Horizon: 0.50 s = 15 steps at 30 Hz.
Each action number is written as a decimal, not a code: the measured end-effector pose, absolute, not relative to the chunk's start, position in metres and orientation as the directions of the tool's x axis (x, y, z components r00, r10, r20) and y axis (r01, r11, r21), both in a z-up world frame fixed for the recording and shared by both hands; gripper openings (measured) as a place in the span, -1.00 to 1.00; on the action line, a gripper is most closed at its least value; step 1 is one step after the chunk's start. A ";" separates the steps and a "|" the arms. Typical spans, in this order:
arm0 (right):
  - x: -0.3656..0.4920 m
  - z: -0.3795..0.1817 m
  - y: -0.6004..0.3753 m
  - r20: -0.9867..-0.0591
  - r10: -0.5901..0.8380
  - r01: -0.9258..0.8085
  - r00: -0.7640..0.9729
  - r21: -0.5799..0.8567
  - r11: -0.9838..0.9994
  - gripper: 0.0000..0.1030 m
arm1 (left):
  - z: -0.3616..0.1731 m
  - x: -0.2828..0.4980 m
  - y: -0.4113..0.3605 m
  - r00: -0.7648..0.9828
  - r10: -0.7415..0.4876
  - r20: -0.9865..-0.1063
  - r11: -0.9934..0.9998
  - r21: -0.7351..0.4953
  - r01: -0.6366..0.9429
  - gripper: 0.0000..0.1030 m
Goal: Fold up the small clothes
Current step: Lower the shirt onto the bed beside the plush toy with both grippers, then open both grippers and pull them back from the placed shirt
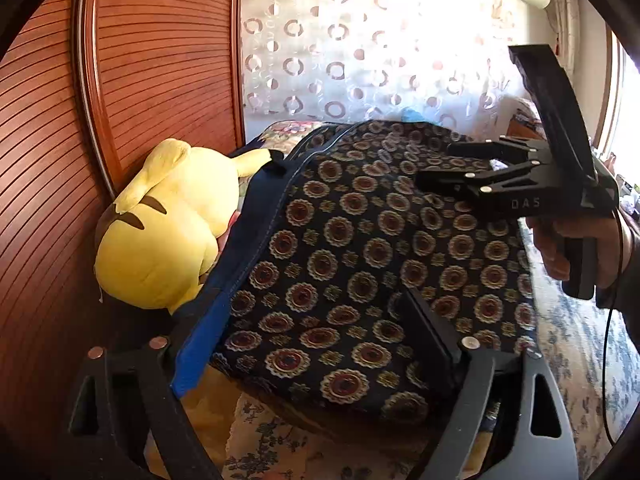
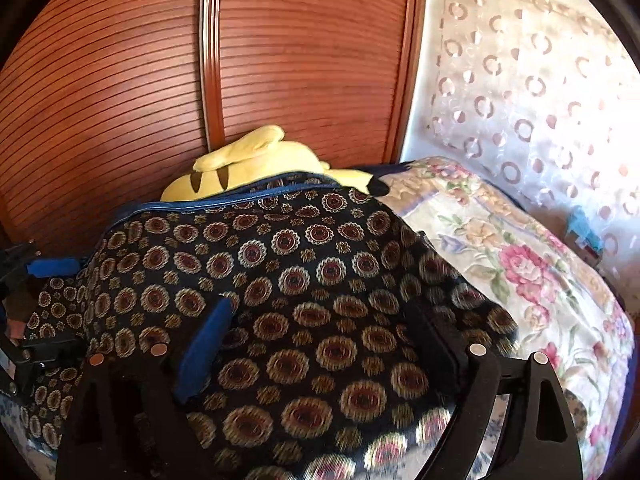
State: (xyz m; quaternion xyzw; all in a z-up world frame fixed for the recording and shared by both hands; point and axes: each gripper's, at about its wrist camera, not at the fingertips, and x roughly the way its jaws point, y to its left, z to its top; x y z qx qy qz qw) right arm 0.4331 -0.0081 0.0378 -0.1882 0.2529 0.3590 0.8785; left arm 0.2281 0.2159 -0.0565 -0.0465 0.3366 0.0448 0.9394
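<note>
A small dark garment with round gold and red medallions and a blue band along its edge is held up off the bed. My left gripper is shut on its near corner, the cloth filling the gap between the blue pad and the black finger. My right gripper appears in the left wrist view at the far right edge of the cloth. In the right wrist view my right gripper is shut on the same garment. The left gripper shows at that view's left edge.
A yellow plush toy lies against the brown slatted wardrobe doors, also in the right wrist view. A floral bedspread covers the bed. A white patterned curtain hangs behind.
</note>
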 end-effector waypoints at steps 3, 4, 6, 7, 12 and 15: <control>0.418 0.040 -0.013 -0.577 0.539 -0.720 0.613 -0.129 0.682 0.74 | -0.049 0.218 0.213 0.784 0.052 -0.619 0.992 -0.060 -0.114 0.78; 0.414 0.041 -0.015 -0.575 0.536 -0.713 0.619 -0.124 0.691 0.74 | -0.045 0.213 0.212 0.791 0.054 -0.610 0.992 -0.058 -0.113 0.78; 0.405 0.042 -0.020 -0.571 0.531 -0.700 0.626 -0.112 0.705 0.75 | -0.040 0.204 0.209 0.798 0.062 -0.600 0.993 -0.047 -0.112 0.78; 0.400 0.042 -0.023 -0.570 0.531 -0.697 0.627 -0.106 0.710 0.75 | -0.038 0.201 0.208 0.801 0.064 -0.595 0.993 -0.042 -0.110 0.78; 0.369 0.050 -0.037 -0.564 0.521 -0.673 0.641 -0.085 0.735 0.78 | -0.023 0.180 0.193 0.816 0.054 -0.576 0.996 -0.024 -0.083 0.78; 0.345 0.053 -0.046 -0.556 0.515 -0.662 0.652 -0.087 0.744 0.79 | -0.015 0.168 0.183 0.819 0.057 -0.572 0.996 -0.021 -0.084 0.78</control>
